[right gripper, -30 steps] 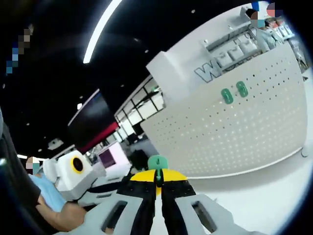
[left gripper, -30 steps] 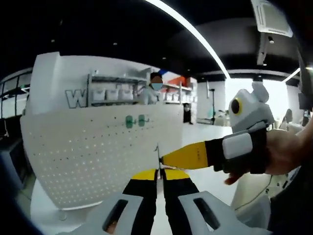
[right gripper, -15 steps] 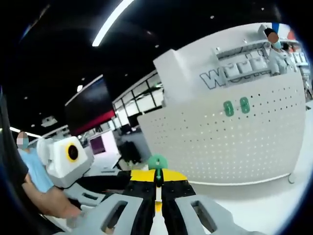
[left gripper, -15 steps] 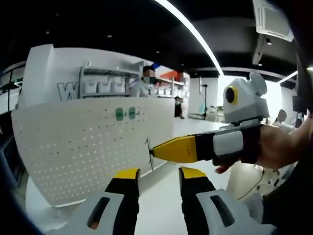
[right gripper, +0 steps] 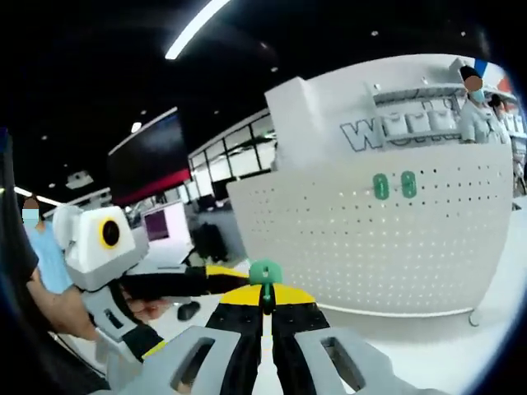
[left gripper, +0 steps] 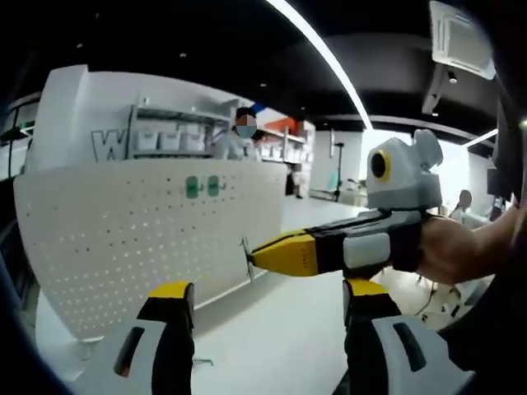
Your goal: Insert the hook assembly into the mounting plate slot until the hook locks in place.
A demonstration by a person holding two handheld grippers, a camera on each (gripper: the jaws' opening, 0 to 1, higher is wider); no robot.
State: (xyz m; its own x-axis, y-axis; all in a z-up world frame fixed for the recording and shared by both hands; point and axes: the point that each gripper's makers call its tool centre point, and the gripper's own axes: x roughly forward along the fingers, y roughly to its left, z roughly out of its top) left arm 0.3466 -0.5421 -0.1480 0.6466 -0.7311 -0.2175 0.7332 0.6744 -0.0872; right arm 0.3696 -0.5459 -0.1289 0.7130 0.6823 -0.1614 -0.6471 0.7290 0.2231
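A person stands at a white table [left gripper: 272,346] with a two-jaw gripper in each hand, facing a tall white pegboard [left gripper: 140,239] that stands upright on the far side of the table. In the left gripper view, the left gripper [left gripper: 268,309] has its yellow-tipped jaws spread wide apart with nothing between them. Ahead of it and to its right, the right gripper [left gripper: 252,257] reaches in from the side, held by a hand [left gripper: 449,251], with its yellow tips pinched together on a thin metal hook [left gripper: 246,257] that points toward the pegboard; from here the hook sits near the board's right edge, though I cannot tell whether it touches. In the right gripper view, the right gripper [right gripper: 265,303] has its jaws closed tight on that same piece, whose green plastic cap [right gripper: 265,272] sticks up just past the fingertips. The left gripper [right gripper: 216,276] lies to its left, lower and behind the tips, with a hand [right gripper: 62,309] on its handle. High on the pegboard, beyond and to the right of the right gripper's tips, two green hooks [right gripper: 394,185] already hang side by side. Behind the board, shelving with white bins [left gripper: 160,136] lines a white wall, and a person [left gripper: 239,136] stands there.
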